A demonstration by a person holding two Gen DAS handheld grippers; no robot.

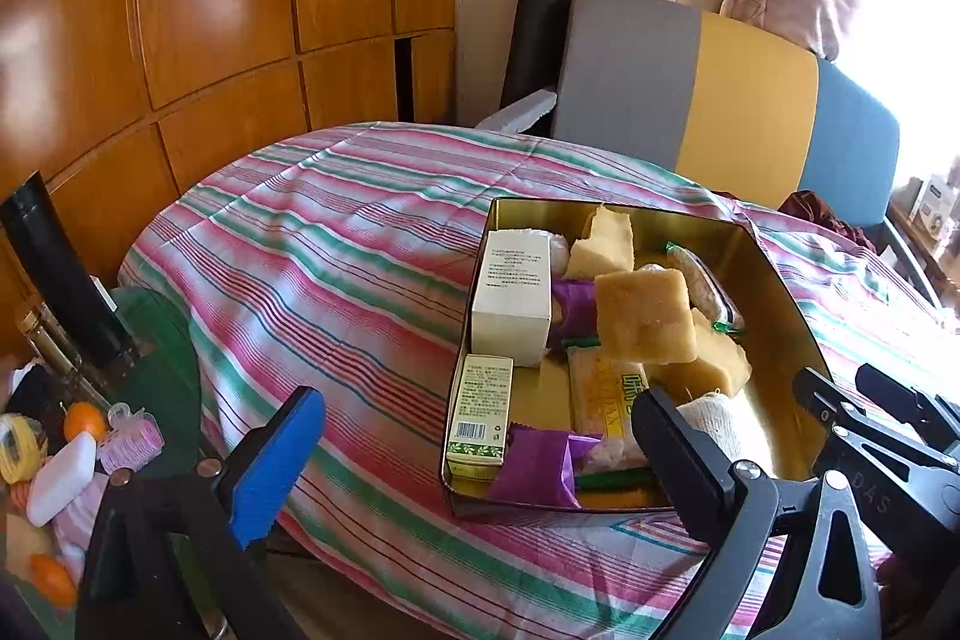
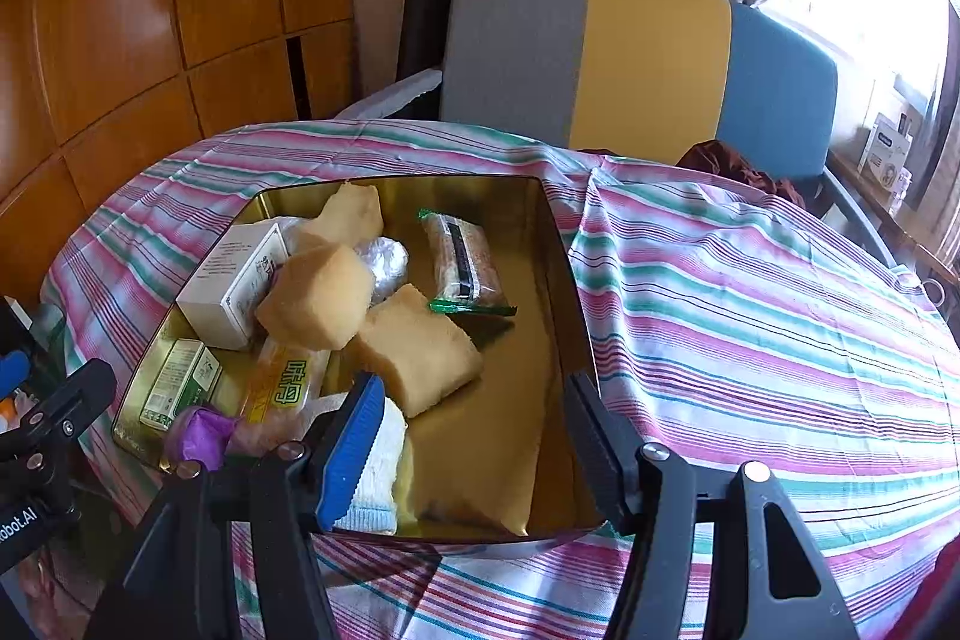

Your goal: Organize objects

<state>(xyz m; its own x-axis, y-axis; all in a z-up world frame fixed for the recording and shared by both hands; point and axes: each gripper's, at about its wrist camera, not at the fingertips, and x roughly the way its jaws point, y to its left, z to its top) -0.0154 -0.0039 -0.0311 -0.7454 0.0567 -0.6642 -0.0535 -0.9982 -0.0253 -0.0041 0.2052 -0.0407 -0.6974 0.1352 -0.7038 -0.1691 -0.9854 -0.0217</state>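
A gold tin box point(image 1: 786, 316) point(image 2: 564, 280) sits on the striped cloth. It holds yellow sponge blocks point(image 1: 645, 316) point(image 2: 315, 304), a white carton point(image 1: 513, 289) point(image 2: 231, 286), a green carton point(image 1: 480, 415) point(image 2: 177, 385), purple wrappers point(image 1: 540, 463), snack packets point(image 2: 465, 259) and a white knit cloth point(image 2: 381, 466). My left gripper point(image 1: 474, 451) is open and empty over the tin's near left corner. My right gripper point(image 2: 474, 436) is open and empty above the tin's near edge, its blue pad beside the white cloth.
A green side table point(image 1: 162, 340) at the left carries oranges point(image 1: 84, 421), a white bar point(image 1: 60, 478), a pink ribbon spool point(image 1: 129, 439) and a black bottle point(image 1: 57, 274). A grey, yellow and blue chair point(image 2: 648, 58) stands behind the table. Wooden panels point(image 1: 210, 10) line the left wall.
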